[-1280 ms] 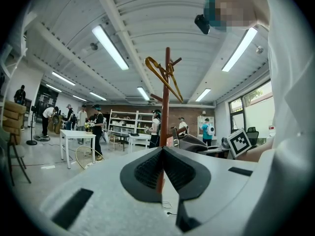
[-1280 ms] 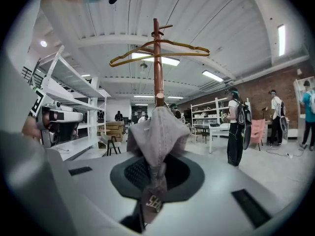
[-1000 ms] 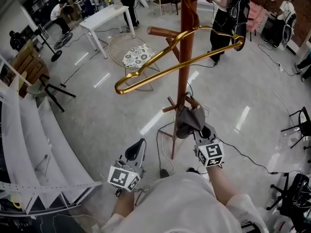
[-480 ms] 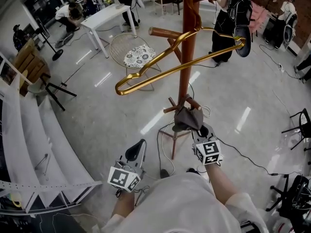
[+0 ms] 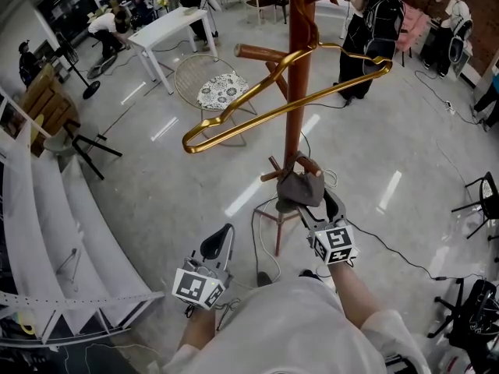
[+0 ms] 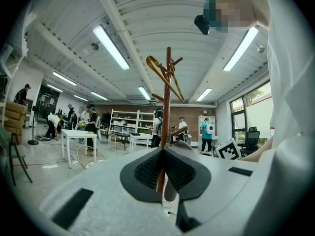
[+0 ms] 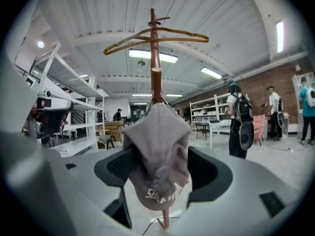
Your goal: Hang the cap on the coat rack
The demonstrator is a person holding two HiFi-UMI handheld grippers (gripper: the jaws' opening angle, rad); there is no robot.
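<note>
The grey cap (image 5: 301, 187) hangs on a low peg of the brown wooden coat rack (image 5: 296, 92). My right gripper (image 5: 316, 208) sits just below and in front of it. Its jaws are opening, and the cap (image 7: 158, 156) droops between the two pads (image 7: 115, 168) without being pressed. The rack's pole (image 7: 156, 82) rises straight behind the cap. My left gripper (image 5: 217, 244) hangs lower to the left, away from the rack, with nothing in it. In the left gripper view its jaws (image 6: 163, 168) meet, and the rack (image 6: 166, 107) stands beyond them.
A gold clothes hanger (image 5: 265, 111) hangs from an upper peg and juts left and right. A round wire chair (image 5: 210, 88) and a white table (image 5: 168, 26) stand beyond. White shelving (image 5: 47, 209) runs along the left. Cables (image 5: 257, 232) lie by the rack's foot; people stand at the back.
The right gripper's jaws have spread apart and let go of the cap, which stays on the low peg. The left gripper has not moved.
</note>
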